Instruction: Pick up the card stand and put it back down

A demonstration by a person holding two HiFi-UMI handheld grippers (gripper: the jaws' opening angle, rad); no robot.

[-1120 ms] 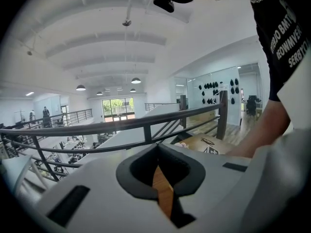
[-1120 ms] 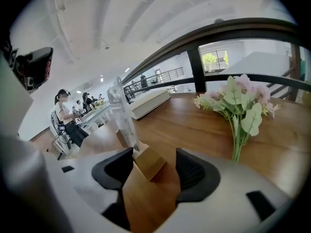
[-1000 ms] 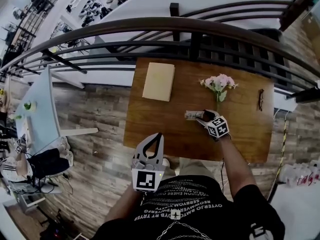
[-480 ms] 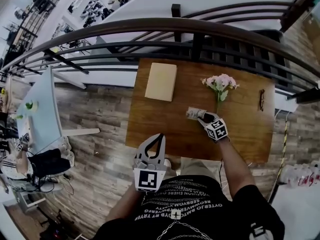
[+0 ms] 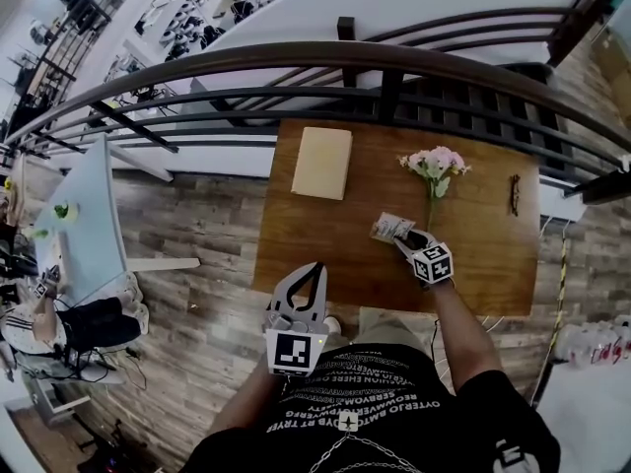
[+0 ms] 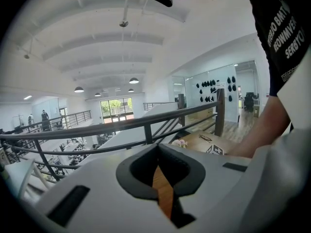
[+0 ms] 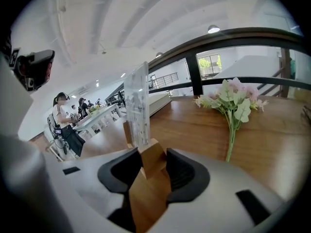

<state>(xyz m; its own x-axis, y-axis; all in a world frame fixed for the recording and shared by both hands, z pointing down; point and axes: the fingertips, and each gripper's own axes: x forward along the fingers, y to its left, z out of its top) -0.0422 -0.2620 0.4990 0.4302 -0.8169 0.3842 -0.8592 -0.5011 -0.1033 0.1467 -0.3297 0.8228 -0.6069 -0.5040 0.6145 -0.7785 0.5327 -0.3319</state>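
Card stand (image 7: 137,106), a clear upright panel on a small wooden base, sits between the jaws of the right gripper (image 7: 151,155). Those jaws have just been closing. Their dark pads (image 7: 181,173) now press on the wooden base from both sides, so the gripper has hold of the stand. The clear panel rises just ahead of the fingertips, roughly upright. It cannot be told whether the base rests on the wooden table (image 5: 483,264) or is raised off it.

Ahead of the right gripper and to its right, a small bunch of pink flowers (image 7: 233,98) lies flat on the table. The stem points back toward the gripper, and the bunch is near the stand but apart from it. Farther to the right, near the table's edge, lies a pair of glasses (image 5: 514,195). Ahead and to the left of the gripper, well apart from the stand, a beige book (image 5: 322,163) lies flat. A dark metal railing (image 5: 385,62) runs beyond the table's far edge.

The left gripper (image 5: 315,268) is held to the left of the right one and nearer the person. It is off the table's near edge, above the plank floor (image 5: 202,227). Its fingertips meet, with nothing held between them, and it is well apart from the card stand. The person's black printed shirt (image 5: 345,402) fills the bottom of the head view.
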